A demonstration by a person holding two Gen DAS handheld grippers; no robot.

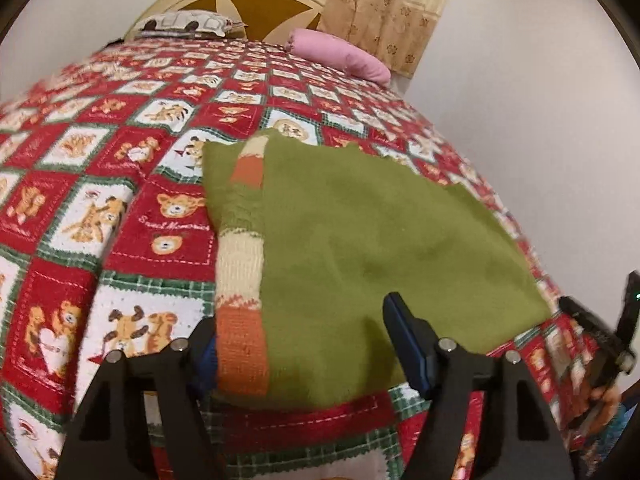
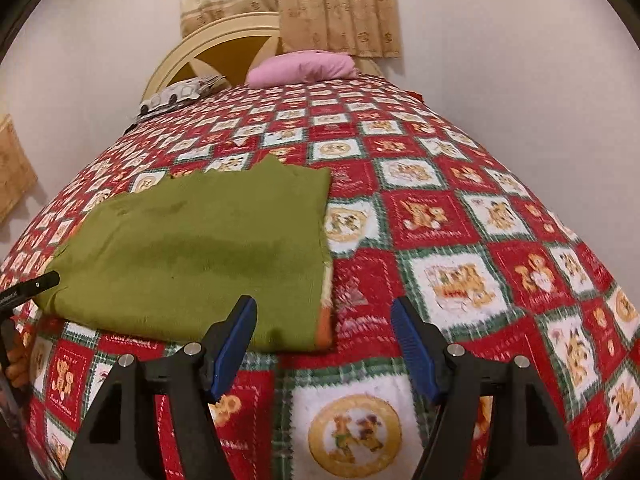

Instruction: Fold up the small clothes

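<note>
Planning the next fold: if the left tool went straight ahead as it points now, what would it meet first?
Likely the green garment: the open left tool already straddles its near edge with the striped sleeve. Depth is uncertain.

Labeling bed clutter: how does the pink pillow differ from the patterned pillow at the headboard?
The pink pillow is plain and one colour; the patterned pillow is white with dark shapes. The pink pillow looks plumper and rounder, the patterned pillow flatter. In the right wrist view, the pink pillow sits to the right under the curtain, the patterned pillow to the left. Both lie at the far end of the bedspread, away from the green sweater.
</note>
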